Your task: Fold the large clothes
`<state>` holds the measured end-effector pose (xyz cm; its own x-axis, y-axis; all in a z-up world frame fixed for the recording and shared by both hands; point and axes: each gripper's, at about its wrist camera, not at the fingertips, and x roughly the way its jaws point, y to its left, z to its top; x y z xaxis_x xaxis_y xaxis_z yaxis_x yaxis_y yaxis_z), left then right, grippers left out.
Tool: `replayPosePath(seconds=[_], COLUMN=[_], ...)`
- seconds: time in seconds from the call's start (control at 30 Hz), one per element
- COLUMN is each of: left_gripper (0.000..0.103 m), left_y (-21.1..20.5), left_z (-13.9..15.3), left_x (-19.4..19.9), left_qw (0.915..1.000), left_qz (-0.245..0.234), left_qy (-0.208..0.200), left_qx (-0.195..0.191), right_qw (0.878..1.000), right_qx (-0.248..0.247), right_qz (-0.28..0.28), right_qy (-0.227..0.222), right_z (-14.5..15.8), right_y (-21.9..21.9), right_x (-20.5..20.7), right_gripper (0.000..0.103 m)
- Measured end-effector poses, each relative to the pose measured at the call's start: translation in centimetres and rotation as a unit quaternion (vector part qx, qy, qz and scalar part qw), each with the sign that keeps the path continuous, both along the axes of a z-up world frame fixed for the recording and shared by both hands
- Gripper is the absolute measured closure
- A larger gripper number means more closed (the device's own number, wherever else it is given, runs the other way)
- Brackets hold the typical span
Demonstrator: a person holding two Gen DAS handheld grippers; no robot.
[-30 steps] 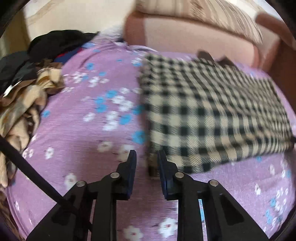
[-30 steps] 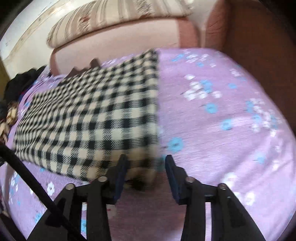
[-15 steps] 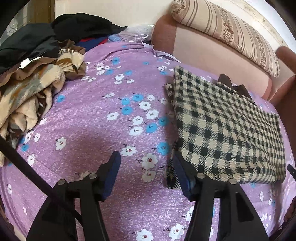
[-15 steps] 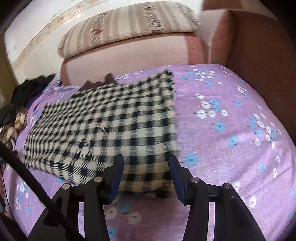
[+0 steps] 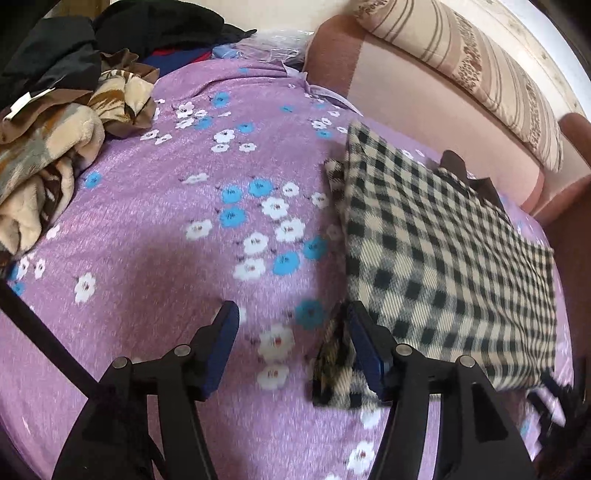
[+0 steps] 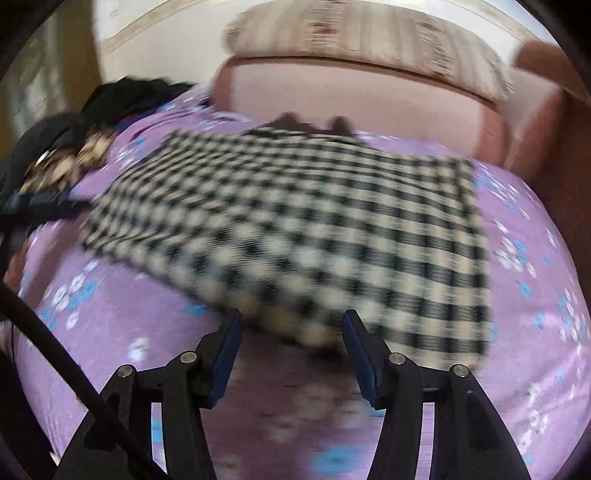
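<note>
A folded black-and-cream checked garment (image 5: 443, 258) lies flat on the purple flowered bed cover (image 5: 166, 221). My left gripper (image 5: 291, 314) stands open at the garment's near left corner. Its right finger (image 5: 364, 350) lies over that corner, and only bed cover shows between the pads. In the blurred right wrist view the garment (image 6: 314, 221) fills the middle. My right gripper (image 6: 291, 317) is at its near edge with jaws opening; the edge lies just beyond the fingertips and the pads do not press on it.
A heap of beige and brown clothes (image 5: 55, 147) and dark clothes (image 5: 147, 29) sits at the bed's far left. A pink sofa back (image 5: 406, 92) with a striped cushion (image 5: 480, 74) runs behind the garment. A brown armrest (image 6: 546, 110) stands at the right.
Both grippers have opened and let go of the garment's near corners. The right gripper has slid left along the near edge. Both views have rolled.
</note>
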<state>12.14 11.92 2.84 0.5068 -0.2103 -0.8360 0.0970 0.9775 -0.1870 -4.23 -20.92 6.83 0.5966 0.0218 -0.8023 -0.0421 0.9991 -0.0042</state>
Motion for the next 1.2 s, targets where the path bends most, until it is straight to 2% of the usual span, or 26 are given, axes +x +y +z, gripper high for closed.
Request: replayPosePath(seconds=[0.07, 0.2, 0.3, 0.4, 0.6, 0.67, 0.77, 0.97, 1.07, 1.2], left_gripper=[0.043, 0.043, 0.043, 0.043, 0.043, 0.043, 0.043, 0.043, 0.043, 0.042], left_y=[0.1, 1.2, 2.4, 3.3, 6.4, 8.0, 10.1, 13.2, 13.0, 10.8], left_z=[-0.1, -0.3, -0.1, 0.5, 1.8, 2.2, 2.7, 3.1, 2.5, 0.9], left_x=[0.9, 2.2, 2.6, 2.7, 3.5, 3.6, 3.6, 3.3, 3.4, 4.2], left_qw=[0.9999, 0.9992, 0.9977, 0.9975, 0.9946, 0.9922, 0.9887, 0.9837, 0.9853, 0.9867], left_qz=[-0.001, 0.02, 0.035, 0.045, 0.081, 0.098, 0.123, 0.166, 0.153, 0.1], left_qy=[0.003, 0.017, 0.026, 0.02, 0.016, 0.014, 0.01, -0.002, 0.007, 0.035], left_qx=[-0.01, -0.029, -0.052, -0.051, -0.064, -0.075, -0.085, -0.068, -0.077, -0.123], right_qw=[0.999, 0.994, 0.988, 0.978, 0.957, 0.954, 0.958, 0.967, 0.978, 0.985], right_qx=[-0.005, -0.05, -0.077, -0.121, -0.203, -0.215, -0.208, -0.204, -0.154, -0.112], right_qz=[0.034, 0.097, 0.135, 0.166, 0.204, 0.206, 0.195, 0.149, 0.137, 0.129], right_qy=[0.001, -0.01, -0.016, -0.027, -0.044, -0.044, -0.035, -0.014, 0.008, 0.016], right_z=[-0.2, -0.8, -1.7, -2.6, -4.1, -4.2, -4.2, -4.3, -3.8, -3.1], right_y=[2.9, 8.5, 12.9, 16.6, 22.0, 23.3, 25.0, 27.2, 25.6, 22.4], right_x=[0.3, 1.0, 2.1, 3.3, 5.7, 6.7, 8.5, 11.3, 11.6, 9.2], right_gripper=[0.043, 0.038, 0.038, 0.038, 0.038, 0.038, 0.038, 0.038, 0.037, 0.036])
